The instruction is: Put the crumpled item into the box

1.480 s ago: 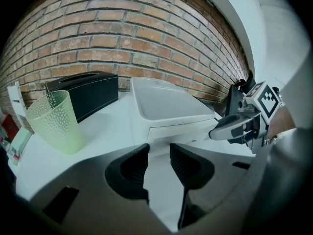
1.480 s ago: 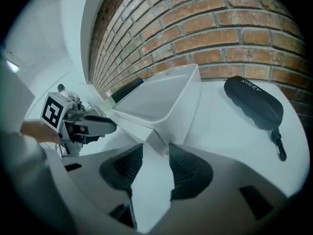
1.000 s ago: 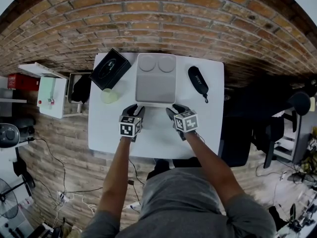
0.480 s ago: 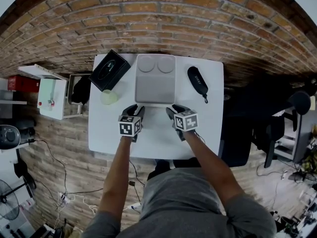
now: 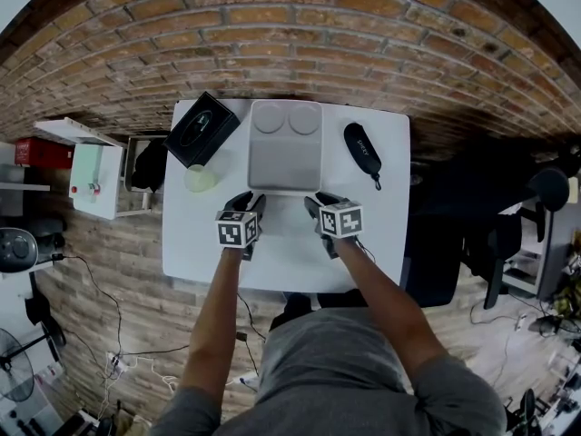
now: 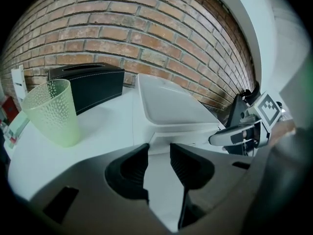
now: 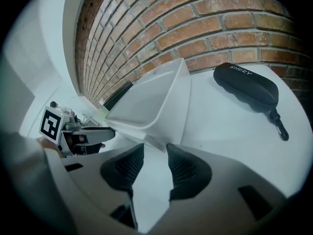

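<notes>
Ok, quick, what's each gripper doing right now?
Left gripper: open, holding nothing.
Right gripper: open, holding nothing.

Gaping left tool (image 5: pixel 249 201) and right tool (image 5: pixel 322 201)

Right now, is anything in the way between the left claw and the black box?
Yes: the green cup stands just in front of the black box, toward the open left claw.

Tray (image 5: pixel 285 157) at centre, box (image 5: pixel 201 128) left of it, cup (image 5: pixel 201 176) before box, case (image 5: pixel 362 149) right.
</notes>
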A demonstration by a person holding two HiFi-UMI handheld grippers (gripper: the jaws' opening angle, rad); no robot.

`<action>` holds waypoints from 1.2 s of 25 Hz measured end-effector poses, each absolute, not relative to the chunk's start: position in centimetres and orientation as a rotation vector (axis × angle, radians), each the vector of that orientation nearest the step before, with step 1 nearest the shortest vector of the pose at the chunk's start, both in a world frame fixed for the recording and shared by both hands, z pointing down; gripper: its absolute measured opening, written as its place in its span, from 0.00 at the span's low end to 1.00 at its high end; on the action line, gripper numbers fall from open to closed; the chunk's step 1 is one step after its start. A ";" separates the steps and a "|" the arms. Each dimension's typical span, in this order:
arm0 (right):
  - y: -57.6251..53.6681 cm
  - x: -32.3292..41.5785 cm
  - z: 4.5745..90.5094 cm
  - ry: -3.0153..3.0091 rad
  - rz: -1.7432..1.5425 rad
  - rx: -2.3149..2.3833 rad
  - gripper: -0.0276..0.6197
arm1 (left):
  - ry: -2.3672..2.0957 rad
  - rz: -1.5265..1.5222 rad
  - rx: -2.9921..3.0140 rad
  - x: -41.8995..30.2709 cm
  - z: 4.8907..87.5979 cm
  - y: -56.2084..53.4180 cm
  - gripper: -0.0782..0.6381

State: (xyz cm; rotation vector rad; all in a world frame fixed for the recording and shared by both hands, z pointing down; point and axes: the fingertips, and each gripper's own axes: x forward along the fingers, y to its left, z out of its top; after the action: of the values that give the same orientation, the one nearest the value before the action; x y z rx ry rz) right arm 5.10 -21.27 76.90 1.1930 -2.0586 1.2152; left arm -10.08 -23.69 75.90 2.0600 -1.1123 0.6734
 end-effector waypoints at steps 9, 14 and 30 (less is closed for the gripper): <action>-21.1 5.0 76.9 -2.079 1.180 1.162 0.29 | -1.135 0.626 2.035 -10.6 75.5 -23.7 0.31; -20.9 4.7 76.5 -2.103 1.151 1.145 0.34 | -1.204 0.650 2.091 -11.3 74.9 -23.1 0.30; -18.1 5.5 70.1 -2.224 0.896 1.247 0.34 | -1.366 0.449 2.171 -13.0 67.5 -17.9 0.30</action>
State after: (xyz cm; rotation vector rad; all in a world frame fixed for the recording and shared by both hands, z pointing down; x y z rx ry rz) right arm 5.50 -18.10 70.10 1.2473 -2.2239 0.8965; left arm -13.04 -17.87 67.48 2.1713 -1.3659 0.4487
